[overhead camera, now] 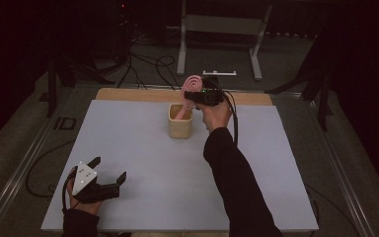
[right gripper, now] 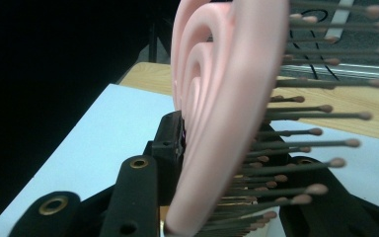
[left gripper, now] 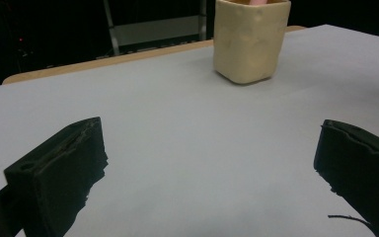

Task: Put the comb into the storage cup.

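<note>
High view showed your right gripper [overhead camera: 201,95] clamped on the pink hairbrush [overhead camera: 191,84], handle down in the beige cup [overhead camera: 180,127]; your left gripper [overhead camera: 109,171] rested released, near left.

The left gripper [overhead camera: 109,171], held in the left hand [overhead camera: 81,205], has its fingers [left gripper: 59,173] spread wide apart with nothing between them. The right arm [overhead camera: 237,187] stretches forward, and the right gripper [overhead camera: 193,95] has its fingers [right gripper: 170,143] closed on a pink brush [right gripper: 222,108].
</note>
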Demonstrator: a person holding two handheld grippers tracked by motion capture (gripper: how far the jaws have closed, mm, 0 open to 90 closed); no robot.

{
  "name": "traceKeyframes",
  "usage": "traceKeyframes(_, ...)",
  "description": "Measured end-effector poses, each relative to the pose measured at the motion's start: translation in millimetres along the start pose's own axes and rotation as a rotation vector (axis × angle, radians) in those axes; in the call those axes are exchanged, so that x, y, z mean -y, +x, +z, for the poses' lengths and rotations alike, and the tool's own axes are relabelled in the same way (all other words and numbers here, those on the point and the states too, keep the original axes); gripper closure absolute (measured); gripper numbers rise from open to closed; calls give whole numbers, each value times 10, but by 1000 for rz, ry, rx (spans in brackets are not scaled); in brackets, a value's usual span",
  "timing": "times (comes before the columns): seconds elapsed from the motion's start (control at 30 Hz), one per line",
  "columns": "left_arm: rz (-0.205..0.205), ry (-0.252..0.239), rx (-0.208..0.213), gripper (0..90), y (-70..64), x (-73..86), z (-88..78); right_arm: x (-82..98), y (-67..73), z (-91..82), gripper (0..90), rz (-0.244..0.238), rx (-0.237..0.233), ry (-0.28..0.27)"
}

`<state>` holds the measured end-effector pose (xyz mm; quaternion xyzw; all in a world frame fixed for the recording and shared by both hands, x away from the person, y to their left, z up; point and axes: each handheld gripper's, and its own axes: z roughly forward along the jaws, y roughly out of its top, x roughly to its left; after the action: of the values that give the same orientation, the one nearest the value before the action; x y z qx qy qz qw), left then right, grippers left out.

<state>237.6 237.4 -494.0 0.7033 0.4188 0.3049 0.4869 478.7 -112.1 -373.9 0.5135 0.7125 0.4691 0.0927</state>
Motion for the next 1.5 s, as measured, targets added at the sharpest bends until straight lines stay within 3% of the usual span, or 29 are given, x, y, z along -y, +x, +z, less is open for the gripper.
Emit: traceKeyframes(1.5, 0, 0, 1, 2, -3, 1, 0, 95, 3, 119, 633, -3, 8, 16)
